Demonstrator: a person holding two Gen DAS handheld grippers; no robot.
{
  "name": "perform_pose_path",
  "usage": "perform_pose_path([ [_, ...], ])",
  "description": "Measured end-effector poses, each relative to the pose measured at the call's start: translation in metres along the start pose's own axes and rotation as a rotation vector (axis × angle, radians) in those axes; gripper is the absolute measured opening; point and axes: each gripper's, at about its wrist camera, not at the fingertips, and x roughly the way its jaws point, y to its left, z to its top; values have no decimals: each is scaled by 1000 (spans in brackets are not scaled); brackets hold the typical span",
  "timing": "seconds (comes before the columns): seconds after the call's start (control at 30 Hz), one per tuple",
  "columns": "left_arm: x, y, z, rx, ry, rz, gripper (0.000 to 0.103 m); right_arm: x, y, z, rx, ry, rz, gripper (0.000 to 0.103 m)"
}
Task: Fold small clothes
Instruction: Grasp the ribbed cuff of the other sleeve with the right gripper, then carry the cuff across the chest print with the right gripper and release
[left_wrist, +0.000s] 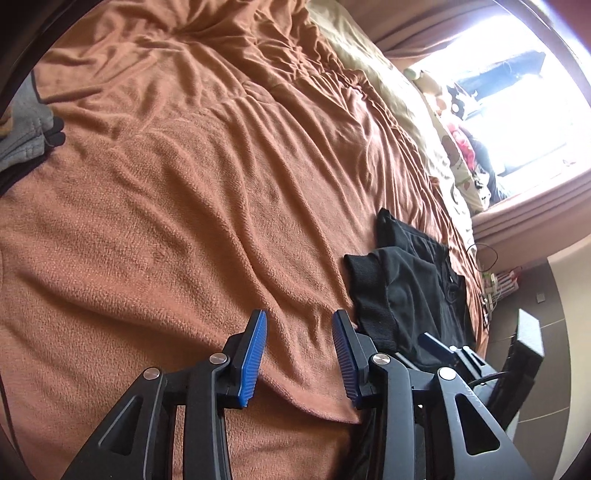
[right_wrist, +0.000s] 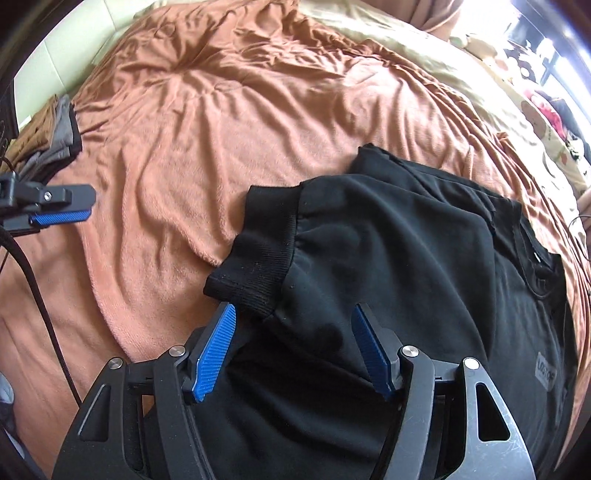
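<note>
We see both jaws spread, empty — right gripper (right_wrist: 293, 321) over black garment (right_wrist: 406, 258) (ribbed cuff nearest), left gripper (left_wrist: 299, 328) over orange blanket (left_wrist: 184, 221).

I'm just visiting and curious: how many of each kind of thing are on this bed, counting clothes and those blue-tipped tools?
Black garment, ribbed cuff, spread on the blanket: 1
Pile of folded clothes, grey and brown, at the far left edge: 1
Hand-held grippers, both open: 2, left and right
Orange-brown blanket: 1
Total: 5
</note>
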Motion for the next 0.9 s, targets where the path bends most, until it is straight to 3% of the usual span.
perform_pose_path([
  [0.23,-3,-1,1,-1,-9,-2,39,23,12,0,-45,39,-48,61],
  [0.27,-3,-2,1,2,-11,0,39,22,10,2,-31,27,-42,55],
  [0.33,-3,-4,1,1,-8,0,39,18,4,4,8,13,-8,32],
  [0.4,-4,-7,1,1,-10,-4,39,14,-3,5,34,3,15,17],
  [0.43,-6,-9,0,5,-14,-5,39,13,-6,4,33,2,8,15],
  [0.63,-8,-21,-4,17,-24,2,39,-8,-31,0,124,-56,36,11],
  [0.9,-7,-42,-8,73,-33,31,39,-48,-94,-18,302,-139,36,11],
])
